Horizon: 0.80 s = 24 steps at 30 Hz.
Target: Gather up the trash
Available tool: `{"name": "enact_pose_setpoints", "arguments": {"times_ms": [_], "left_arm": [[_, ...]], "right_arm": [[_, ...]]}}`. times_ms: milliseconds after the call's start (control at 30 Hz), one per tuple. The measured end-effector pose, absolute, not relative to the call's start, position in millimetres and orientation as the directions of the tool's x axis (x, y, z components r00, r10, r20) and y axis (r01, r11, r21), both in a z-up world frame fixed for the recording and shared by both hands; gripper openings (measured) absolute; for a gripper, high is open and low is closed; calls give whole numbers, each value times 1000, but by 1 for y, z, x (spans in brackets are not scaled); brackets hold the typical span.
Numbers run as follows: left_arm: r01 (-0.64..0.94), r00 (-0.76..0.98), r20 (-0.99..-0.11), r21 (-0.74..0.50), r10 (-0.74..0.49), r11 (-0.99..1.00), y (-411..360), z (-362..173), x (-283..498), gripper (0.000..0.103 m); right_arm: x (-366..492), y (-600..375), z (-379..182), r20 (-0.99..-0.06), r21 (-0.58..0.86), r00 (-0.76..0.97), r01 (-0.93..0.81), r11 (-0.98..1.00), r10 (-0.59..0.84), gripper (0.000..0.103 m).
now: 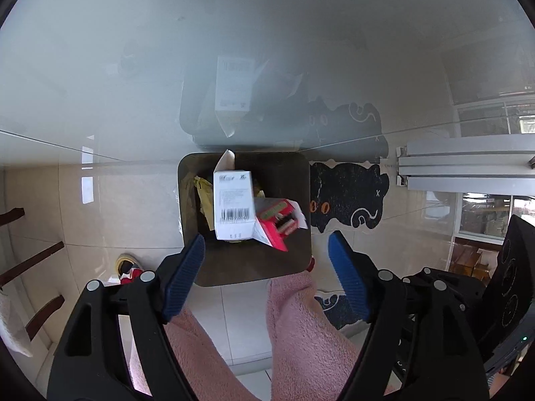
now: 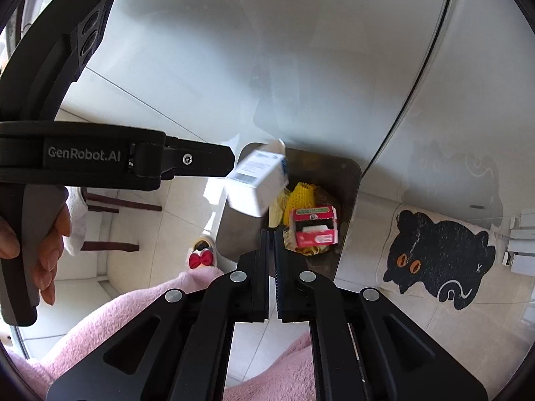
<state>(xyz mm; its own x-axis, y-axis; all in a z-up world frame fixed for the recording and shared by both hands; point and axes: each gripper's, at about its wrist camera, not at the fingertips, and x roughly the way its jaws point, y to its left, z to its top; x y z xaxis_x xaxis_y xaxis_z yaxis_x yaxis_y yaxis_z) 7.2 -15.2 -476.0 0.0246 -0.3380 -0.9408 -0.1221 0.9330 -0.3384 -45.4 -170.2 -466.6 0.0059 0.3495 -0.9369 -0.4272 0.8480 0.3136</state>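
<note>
Left tool [image 1: 265, 270]: black plastic frame w/ round silver screws, blue ribbed pads [image 1: 185, 275]. Right tool [image 2: 271, 274]: same black frame, silver screws, dark ribbed pads. Left unit's side reads "GenRobot.AI" in white. Bare hand [image 2: 40, 250], long nails. Fuzzy pink trousers [image 1: 301, 330]; slipper w/ red bow [image 2: 201, 258].

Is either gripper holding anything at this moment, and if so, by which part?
Nothing is held. The left gripper is open above the bin, with the white box below it and clear of both fingers. The right gripper is shut on nothing.
</note>
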Motion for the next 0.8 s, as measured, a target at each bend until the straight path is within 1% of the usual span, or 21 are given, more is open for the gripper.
{"name": "enact_pose_setpoints", "arguments": {"times_ms": [33, 67, 100, 133, 167, 200, 267, 300, 500, 667, 800], "left_arm": [[-118, 23, -942, -334, -334, 935, -16, -476, 8, 75], [-113, 22, -944, -329, -329, 938, -17, -477, 9, 79], [-109, 21, -946, -324, -323, 940, -18, -477, 9, 83], [-107, 21, -948, -319, -319, 942, -18, -477, 9, 86], [-106, 21, -948, -317, -316, 943, -18, -476, 9, 91], [-105, 23, -949, -315, -314, 943, -18, -475, 9, 95], [-102, 26, -951, -309, -308, 946, -19, -471, 8, 95], [-101, 26, -951, -310, -309, 945, -18, -468, 7, 95], [-90, 63, -949, -314, -309, 945, -8, -430, -6, 95], [-65, 161, -930, -343, -329, 937, 2, -367, -24, 95], [-53, 276, -906, -347, -320, 936, 13, -307, -35, 95]], "right_arm": [[-46, -171, -466, -937, 314, 7, -423, 850, 350, 9], [-47, -173, -464, -937, 315, 10, -416, 853, 350, 18], [-47, -174, -463, -934, 322, 9, -406, 855, 356, 48], [-47, -176, -460, -931, 330, 13, -398, 856, 365, 75], [-47, -179, -457, -928, 333, 27, -392, 858, 372, 78], [-48, -181, -453, -928, 327, 38, -390, 861, 370, 78], [-48, -182, -452, -931, 330, 15, -385, 862, 364, 90], [-48, -183, -451, -933, 329, 10, -382, 864, 359, 99], [-51, -193, -426, -933, 328, 13, -375, 867, 359, 100], [-54, -207, -379, -914, 366, 33, -363, 857, 405, 100], [-54, -212, -326, -892, 379, 78, -407, 831, 445, 100]]}}
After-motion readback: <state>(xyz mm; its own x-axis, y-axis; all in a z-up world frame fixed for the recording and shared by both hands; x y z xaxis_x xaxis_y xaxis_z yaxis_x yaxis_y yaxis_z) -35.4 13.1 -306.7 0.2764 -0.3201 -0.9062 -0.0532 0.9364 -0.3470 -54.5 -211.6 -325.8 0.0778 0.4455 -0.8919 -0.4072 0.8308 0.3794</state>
